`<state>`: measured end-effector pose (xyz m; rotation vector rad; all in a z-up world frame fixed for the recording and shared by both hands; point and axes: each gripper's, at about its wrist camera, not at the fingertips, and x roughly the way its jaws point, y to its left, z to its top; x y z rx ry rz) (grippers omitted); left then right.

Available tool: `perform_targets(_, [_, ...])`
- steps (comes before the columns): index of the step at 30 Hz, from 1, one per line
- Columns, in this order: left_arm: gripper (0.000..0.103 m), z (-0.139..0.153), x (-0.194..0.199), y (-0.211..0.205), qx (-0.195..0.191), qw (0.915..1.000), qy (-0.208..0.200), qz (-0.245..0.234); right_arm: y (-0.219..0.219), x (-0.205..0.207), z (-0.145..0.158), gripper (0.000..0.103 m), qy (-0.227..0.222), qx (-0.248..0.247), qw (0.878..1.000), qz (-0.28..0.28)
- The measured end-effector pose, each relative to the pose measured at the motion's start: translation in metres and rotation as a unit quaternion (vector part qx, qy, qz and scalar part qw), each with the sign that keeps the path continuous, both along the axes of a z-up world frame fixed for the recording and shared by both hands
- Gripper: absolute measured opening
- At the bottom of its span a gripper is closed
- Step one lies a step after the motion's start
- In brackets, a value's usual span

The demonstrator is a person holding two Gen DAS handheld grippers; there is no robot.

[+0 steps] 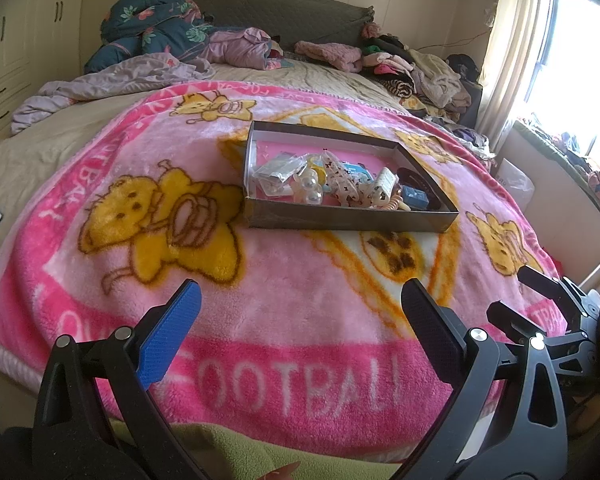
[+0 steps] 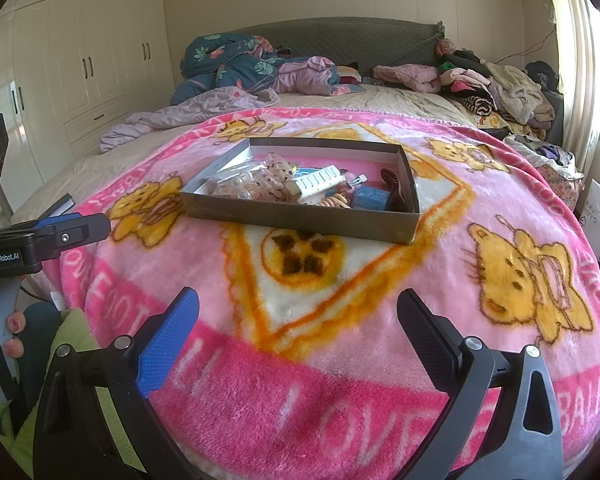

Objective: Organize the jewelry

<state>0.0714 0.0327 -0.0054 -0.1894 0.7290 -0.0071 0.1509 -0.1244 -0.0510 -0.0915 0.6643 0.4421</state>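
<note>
While the jewelry [image 1: 332, 182] lies heaped together in a shallow dark box [image 1: 352, 220] on the pink blanket [image 1: 260, 300], both tools wait near the bed's edge. Pearl beads [image 1: 310, 188], small plastic bags [image 1: 278, 170], a white comb-like clip [image 2: 320, 180] and a blue case [image 2: 370, 197] overlap, unsorted. Left gripper [image 1: 300, 328] and right gripper [image 2: 298, 328] hover with jaws spread wide, holding nothing. Judged so, the sorting remains to do.
</note>
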Motion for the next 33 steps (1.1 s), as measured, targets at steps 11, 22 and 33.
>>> perform_targets(11, [0.094,-0.0001,-0.0008,-0.0002,-0.001,1.0,0.001,-0.002,0.002,-0.0019,0.0005,0.099,-0.001,-0.005,1.0,0.001])
perform_targets(22, [0.094,-0.0024,-0.0021,-0.0028,0.006,1.0,0.002,0.001,-0.0002,-0.002,0.0027,0.099,-0.003,-0.005,1.0,-0.002])
perform_targets(33, [0.094,-0.0027,-0.0003,-0.0018,-0.003,1.0,0.007,0.004,-0.0069,0.0018,0.0059,0.099,-0.007,0.0,1.0,-0.01])
